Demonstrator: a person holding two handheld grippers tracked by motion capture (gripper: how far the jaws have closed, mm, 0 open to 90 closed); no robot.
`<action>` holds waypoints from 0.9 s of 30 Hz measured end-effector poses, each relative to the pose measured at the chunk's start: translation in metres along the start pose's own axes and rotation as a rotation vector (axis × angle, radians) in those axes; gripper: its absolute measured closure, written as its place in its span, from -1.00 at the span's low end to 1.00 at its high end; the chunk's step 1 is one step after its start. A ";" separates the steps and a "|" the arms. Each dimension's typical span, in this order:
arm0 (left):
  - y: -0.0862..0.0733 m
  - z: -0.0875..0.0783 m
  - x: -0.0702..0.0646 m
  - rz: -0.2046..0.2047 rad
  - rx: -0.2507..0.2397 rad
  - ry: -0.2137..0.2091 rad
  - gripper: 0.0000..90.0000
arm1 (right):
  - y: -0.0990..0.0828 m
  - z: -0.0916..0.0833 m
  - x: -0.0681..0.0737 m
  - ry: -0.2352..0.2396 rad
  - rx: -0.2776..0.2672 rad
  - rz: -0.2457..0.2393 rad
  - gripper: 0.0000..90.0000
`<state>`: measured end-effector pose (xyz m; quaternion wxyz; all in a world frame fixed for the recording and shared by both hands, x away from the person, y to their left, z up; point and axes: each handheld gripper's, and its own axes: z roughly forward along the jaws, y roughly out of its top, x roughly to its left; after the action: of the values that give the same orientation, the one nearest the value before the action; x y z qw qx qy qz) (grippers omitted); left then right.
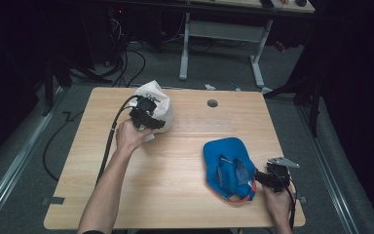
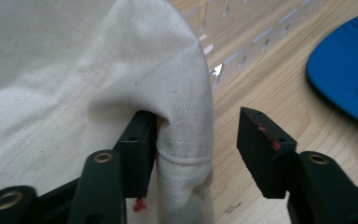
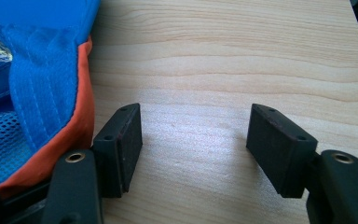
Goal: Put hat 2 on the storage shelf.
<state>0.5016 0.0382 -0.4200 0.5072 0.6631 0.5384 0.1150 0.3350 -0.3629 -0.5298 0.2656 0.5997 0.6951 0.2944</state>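
Wooden table (image 1: pixel 175 161): left gripper (image 2: pixel 197 133) jaws apart, white cloth (image 2: pixel 74 84) fold between, unclamped; right gripper (image 3: pixel 194 137) wide open, empty, beside blue cap (image 3: pixel 42 84)

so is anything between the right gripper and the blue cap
Nothing visible. The right gripper has open jaws over bare table, and the blue cap lies right beside one jaw with its orange edge against it.

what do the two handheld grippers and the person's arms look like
Both grippers are black. The left gripper has two blocky jaws with brass-coloured screw eyes and small red marks, and a thick black cable trails from it. The right gripper has the same black jaws and brass eyes, plus a grey three-cornered plate on top. Both forearms are bare.
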 end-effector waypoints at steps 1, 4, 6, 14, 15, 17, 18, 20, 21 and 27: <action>0.001 -0.003 0.000 -0.001 -0.014 -0.001 -0.06 | 0.000 0.000 0.000 0.000 0.000 0.000 -0.20; 0.001 -0.015 0.002 -0.008 -0.062 -0.008 -0.16 | 0.000 0.000 0.000 0.000 0.000 0.000 -0.20; 0.001 -0.023 0.005 -0.022 -0.083 -0.014 -0.17 | 0.000 0.000 0.000 0.000 0.000 0.000 -0.20; -0.013 -0.050 0.016 -0.069 -0.140 -0.020 -0.22 | 0.000 0.000 0.000 0.000 0.000 0.000 -0.20; -0.016 -0.054 0.018 -0.078 -0.148 -0.024 -0.22 | 0.000 0.000 0.000 0.000 0.000 0.000 -0.20; -0.022 -0.060 0.021 -0.095 -0.160 -0.024 -0.22 | 0.000 0.000 0.000 0.001 0.000 0.001 -0.20; -0.025 -0.063 0.023 -0.108 -0.166 -0.027 -0.22 | 0.000 0.000 0.000 0.001 0.000 0.000 -0.20; -0.033 -0.068 0.026 -0.122 -0.176 -0.026 -0.22 | 0.000 0.000 0.000 0.000 0.002 -0.001 -0.20; -0.036 -0.071 0.027 -0.127 -0.182 -0.027 -0.22 | 0.000 0.000 0.000 0.000 0.002 -0.001 -0.20; -0.062 -0.087 0.035 -0.159 -0.231 -0.028 -0.24 | 0.000 0.000 -0.001 0.005 -0.001 0.006 -0.17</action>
<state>0.4172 0.1093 -0.4433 0.5952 0.5571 0.5651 0.1265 0.3352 -0.3641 -0.5296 0.2634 0.6009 0.6938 0.2970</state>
